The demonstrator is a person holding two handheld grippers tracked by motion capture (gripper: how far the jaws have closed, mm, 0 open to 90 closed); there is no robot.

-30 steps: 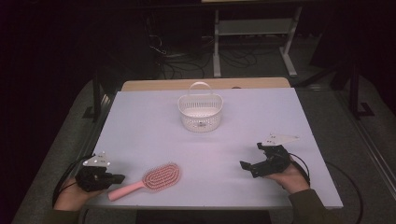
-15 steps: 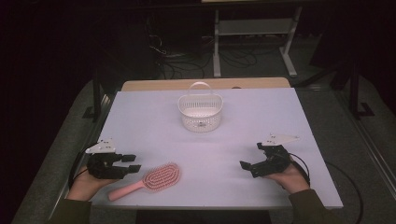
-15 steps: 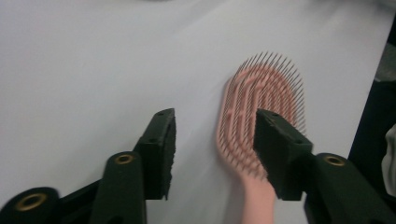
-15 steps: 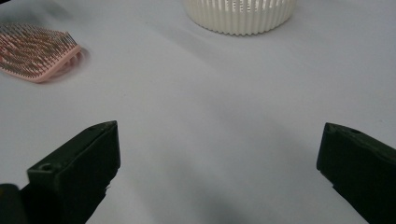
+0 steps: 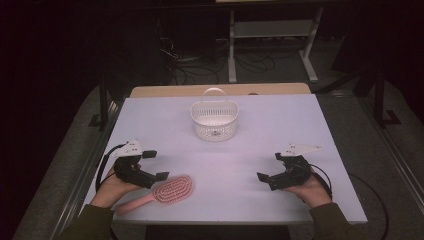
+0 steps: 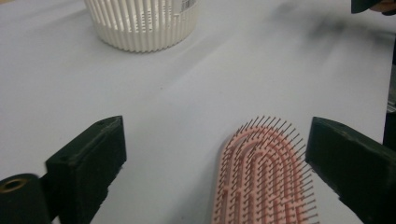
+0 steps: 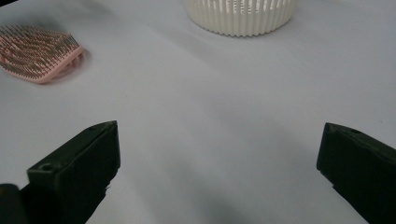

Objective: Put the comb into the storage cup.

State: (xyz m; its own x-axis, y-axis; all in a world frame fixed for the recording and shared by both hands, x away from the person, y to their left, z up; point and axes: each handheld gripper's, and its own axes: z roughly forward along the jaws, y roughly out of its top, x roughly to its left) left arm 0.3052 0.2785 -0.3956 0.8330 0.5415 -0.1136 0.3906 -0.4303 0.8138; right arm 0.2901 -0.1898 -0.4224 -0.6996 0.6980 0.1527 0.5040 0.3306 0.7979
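Looking down from the high view, the pink hairbrush (image 5: 167, 190) lies bristles up near the table's (image 5: 250, 125) front edge, well in front of the white basket (image 5: 214, 120); the left gripper (image 5: 152, 165) sits just left of the brush, jaws just opened wide, nothing clamped; the right gripper (image 5: 269, 168), jaws apart and empty, rests far to the brush's right; bare tabletop lies between. In the left gripper view, the brush head (image 6: 266, 177) is cut off below, nearer one jaw. In the right gripper view, the brush (image 7: 39, 56) is cropped, the basket (image 7: 240, 16) too.
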